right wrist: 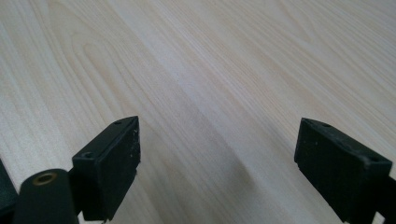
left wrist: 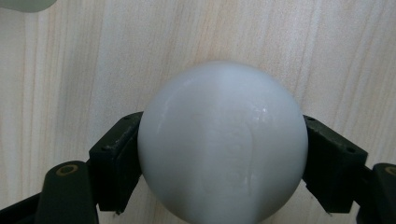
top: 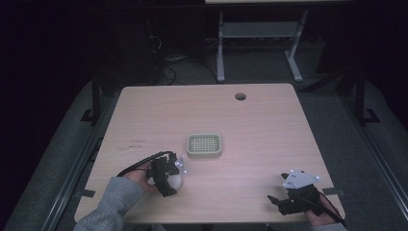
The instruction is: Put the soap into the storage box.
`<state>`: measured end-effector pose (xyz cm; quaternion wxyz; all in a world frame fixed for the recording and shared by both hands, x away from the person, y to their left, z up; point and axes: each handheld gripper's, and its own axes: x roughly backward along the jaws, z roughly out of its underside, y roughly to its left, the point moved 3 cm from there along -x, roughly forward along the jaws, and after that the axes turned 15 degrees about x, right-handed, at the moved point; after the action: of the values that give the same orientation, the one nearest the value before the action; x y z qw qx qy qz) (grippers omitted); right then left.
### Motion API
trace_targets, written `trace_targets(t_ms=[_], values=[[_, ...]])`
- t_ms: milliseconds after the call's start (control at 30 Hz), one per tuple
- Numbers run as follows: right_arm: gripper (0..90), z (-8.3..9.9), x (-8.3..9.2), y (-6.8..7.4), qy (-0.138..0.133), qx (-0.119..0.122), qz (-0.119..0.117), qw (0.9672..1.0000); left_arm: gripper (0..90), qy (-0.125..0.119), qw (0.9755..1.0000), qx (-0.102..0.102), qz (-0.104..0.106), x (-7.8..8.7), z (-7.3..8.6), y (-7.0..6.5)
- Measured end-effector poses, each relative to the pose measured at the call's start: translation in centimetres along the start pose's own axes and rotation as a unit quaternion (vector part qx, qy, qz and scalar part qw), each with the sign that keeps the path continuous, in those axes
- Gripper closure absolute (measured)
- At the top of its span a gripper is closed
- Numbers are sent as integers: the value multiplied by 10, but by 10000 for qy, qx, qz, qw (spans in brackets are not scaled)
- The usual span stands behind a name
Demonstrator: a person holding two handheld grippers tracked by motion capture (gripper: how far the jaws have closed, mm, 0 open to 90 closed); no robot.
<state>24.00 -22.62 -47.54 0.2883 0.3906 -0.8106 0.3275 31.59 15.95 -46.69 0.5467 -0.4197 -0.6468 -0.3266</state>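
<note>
A: What sits nearest the person's edge of the pale wood-grain table (top: 269, 125)?

B: The right gripper (top: 280, 202), at the near right corner. It carries a grey three-cornered plate on top. In its own view its two black jaws stand wide apart over bare wood, with nothing between them.

A: And on the other side?

B: The left gripper (top: 172, 185), held by a hand in a grey knitted sleeve (top: 113, 202), lies a little farther in, at the near left part of the table. It has a smooth white ball (top: 176, 180) clasped between its jaws. In the left gripper view the white ball (left wrist: 223, 142) bulges between the two black pads (left wrist: 116, 158), each pressed against one flank of it, with the wood behind.

A: Is the ball resting on the table or lifted?

B: I cannot tell; it is low and close to the surface.

A: What lies beyond it?

B: A small square pale-green tray with a gridded insert (top: 204, 146), near the middle of the table, just past the ball and apart from it. Farther still, near the far edge, is a round dark cable hole (top: 240, 96).
</note>
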Motion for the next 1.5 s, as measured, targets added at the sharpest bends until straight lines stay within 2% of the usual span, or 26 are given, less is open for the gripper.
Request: trace_targets(t_ms=[367, 633, 967, 1500], values=[[139, 0, 0, 0, 1, 0, -5, 10000, 240, 5, 10000, -45, -19, 0, 0, -1], [139, 0, 0, 0, 11, -5, -2, 10000, 241, 8, 10000, -28, 67, 0, 0, -1], [139, 1, 0, -1, -11, -6, -1, 10000, 241, -143, 9998, -33, 155, 6, 0, 0], [139, 1, -1, -2, -23, -26, -1, 10000, 241, -130, 9997, -100, 153, 16, -4, 0]])
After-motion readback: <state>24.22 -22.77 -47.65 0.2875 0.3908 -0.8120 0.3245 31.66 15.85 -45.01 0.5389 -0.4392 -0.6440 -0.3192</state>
